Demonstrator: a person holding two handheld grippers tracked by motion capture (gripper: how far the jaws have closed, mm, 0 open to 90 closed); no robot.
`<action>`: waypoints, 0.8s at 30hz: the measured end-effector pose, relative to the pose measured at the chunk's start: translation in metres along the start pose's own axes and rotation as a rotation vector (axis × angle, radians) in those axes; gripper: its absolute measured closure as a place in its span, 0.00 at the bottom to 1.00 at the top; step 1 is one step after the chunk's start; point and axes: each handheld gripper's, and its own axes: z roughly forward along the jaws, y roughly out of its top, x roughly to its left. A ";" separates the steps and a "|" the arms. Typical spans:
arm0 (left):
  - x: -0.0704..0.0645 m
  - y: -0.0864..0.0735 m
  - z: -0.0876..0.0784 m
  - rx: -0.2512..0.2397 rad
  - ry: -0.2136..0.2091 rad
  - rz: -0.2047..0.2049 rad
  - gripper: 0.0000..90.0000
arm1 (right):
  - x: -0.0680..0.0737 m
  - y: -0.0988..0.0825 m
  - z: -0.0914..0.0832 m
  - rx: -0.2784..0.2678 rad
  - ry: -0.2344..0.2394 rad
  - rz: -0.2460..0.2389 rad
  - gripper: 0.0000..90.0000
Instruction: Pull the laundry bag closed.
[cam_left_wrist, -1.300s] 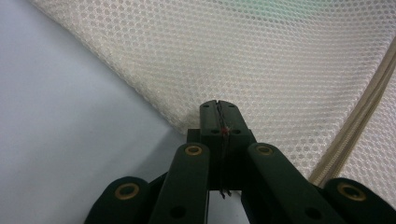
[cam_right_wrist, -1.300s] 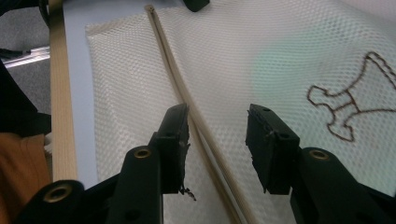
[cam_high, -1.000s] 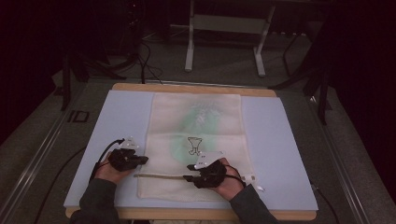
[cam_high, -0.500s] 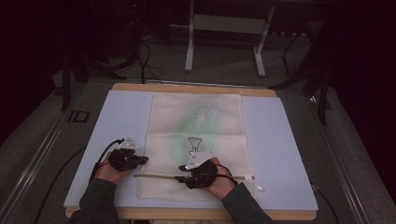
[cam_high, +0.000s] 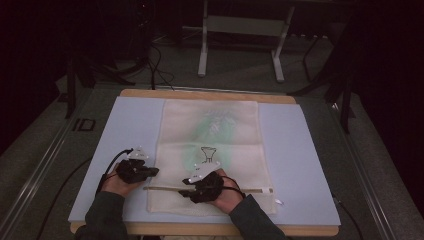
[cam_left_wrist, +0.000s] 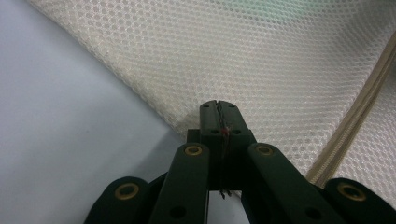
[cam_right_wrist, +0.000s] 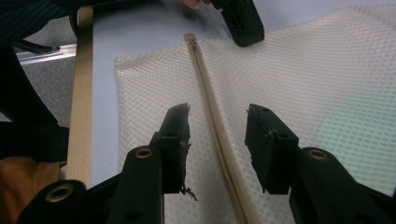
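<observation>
High view: a person is working a cream mesh laundry bag (cam_high: 210, 150) lying flat on a pale blue mat (cam_high: 300, 160) over a wooden table (cam_high: 210, 94), with a green garment (cam_high: 215, 127) showing faintly through the netting. The left gripper (cam_high: 150, 171) is sitting at the bag's left edge, while the right gripper (cam_high: 187, 190) is hovering over the zipper (cam_high: 250, 190) running across the bag's near end.

Left gripper view: the jaws are clamped fully together, pinching the mesh at the bag's edge (cam_left_wrist: 187, 116), with the zipper tape (cam_left_wrist: 359, 121) slanting away to one side. The bite looks thin; if the bag is being pulled hard from the other end, the netting is likely to slip out and the anchor is lost.

Right gripper view: the jaws are standing partly open and holding nothing, straddling the zipper tape (cam_right_wrist: 210, 93) without touching it. No slider is showing between them, so closing here risks catching only tape or mesh. The left gripper's tip (cam_right_wrist: 243, 23) is pressing on the bag beyond the zipper's end (cam_right_wrist: 190, 39); a careless advance could be knocking the two tools together or bunching the fabric.
</observation>
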 end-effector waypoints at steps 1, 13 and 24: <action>0.000 0.000 0.000 0.000 0.001 0.001 1.00 | 0.001 0.001 0.001 0.001 0.003 0.001 0.66; 0.000 0.000 -0.003 0.002 0.008 0.010 1.00 | 0.003 0.011 0.013 0.002 0.023 -0.018 0.66; 0.002 -0.001 -0.006 -0.001 0.026 -0.006 1.00 | 0.003 0.018 0.027 -0.003 0.035 -0.031 0.69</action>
